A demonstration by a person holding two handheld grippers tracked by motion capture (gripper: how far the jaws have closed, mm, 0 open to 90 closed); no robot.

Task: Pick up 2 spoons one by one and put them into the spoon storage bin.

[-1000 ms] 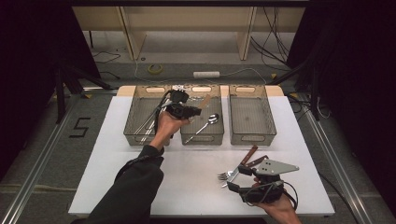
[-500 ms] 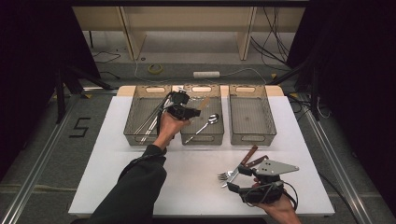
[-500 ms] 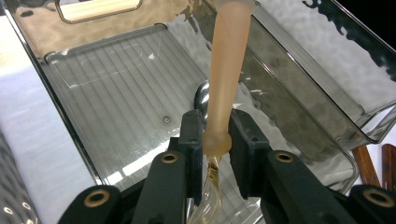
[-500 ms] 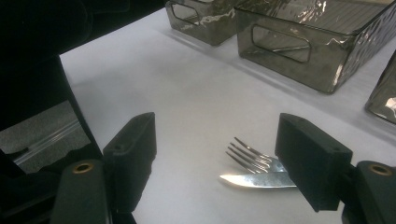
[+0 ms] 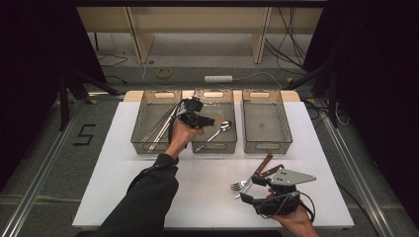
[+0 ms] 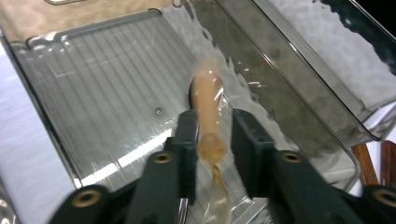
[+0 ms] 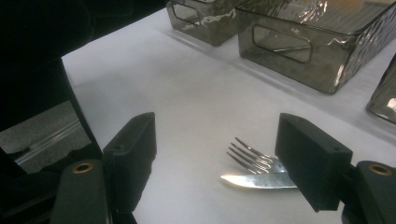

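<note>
White tabletop [image 5: 207,182] carries three smoky clear bins in a row along its far edge. Over the middle bin [image 5: 213,146], a spoon [image 5: 223,127] shows blurred between the jaws of the left gripper [image 6: 211,122]; those jaws have just been opening, stand a little apart, and its pads no longer seem to press on the handle. Left of the middle bin, the left bin [image 5: 141,143] holds long thin utensils; the right bin [image 5: 267,146] stands on its other side. Well nearer than the middle bin, the right gripper [image 7: 215,158] rests wide open with nothing held, a fork [image 7: 250,156] and knife [image 7: 254,182] lying between its jaws.
</note>
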